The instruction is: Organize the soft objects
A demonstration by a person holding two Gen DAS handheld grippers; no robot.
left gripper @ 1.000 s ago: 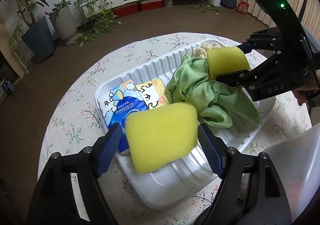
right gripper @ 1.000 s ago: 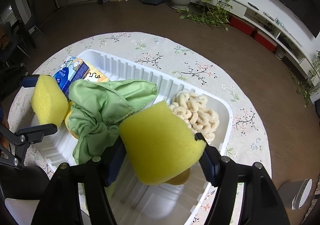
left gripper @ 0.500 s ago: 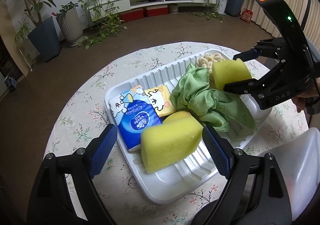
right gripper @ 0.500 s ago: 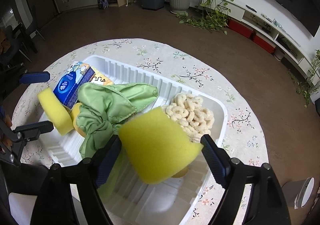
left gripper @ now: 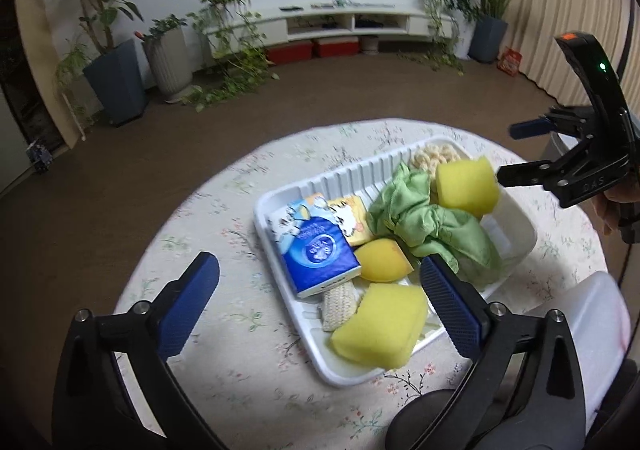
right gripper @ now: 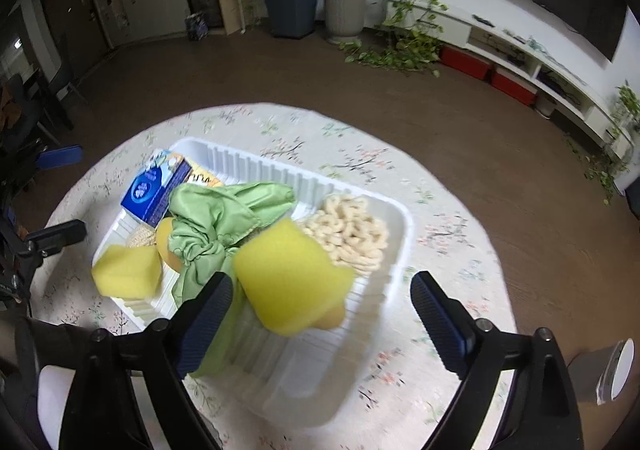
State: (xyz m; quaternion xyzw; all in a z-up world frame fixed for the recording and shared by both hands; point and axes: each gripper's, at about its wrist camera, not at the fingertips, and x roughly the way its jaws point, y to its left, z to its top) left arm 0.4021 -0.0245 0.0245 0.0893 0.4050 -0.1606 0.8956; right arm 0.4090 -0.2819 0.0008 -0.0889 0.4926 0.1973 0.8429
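Sponges, two yellow blocks, catch our eye first: one yellow sponge (left gripper: 380,324) sits at the near corner of the white ribbed tray (left gripper: 516,220), partly over its rim, and we find the same block at the left end in the right wrist view (right gripper: 127,271). The second yellow sponge (right gripper: 289,276) appears above the crumpled green cloth (left gripper: 436,224) and a small orange-yellow piece; whether it rests on them or is in the air we cannot tell.

Inside the tray we also see a blue tissue pack (left gripper: 316,250), a yellow cartoon-printed pack (left gripper: 349,219) beside it, a rounded yellow sponge (left gripper: 382,260), a beige knitted scrubber (left gripper: 338,306) under the tissue pack's near end, and a heap of pale looped pieces (right gripper: 348,232) at the far right end. The tray stands on a round table with a floral cloth (left gripper: 224,334).

Our left gripper (left gripper: 320,298) has its fingers spread wide, gripping nothing. Our right gripper (right gripper: 322,320) is likewise spread apart, its blue pads clear of the sponge.
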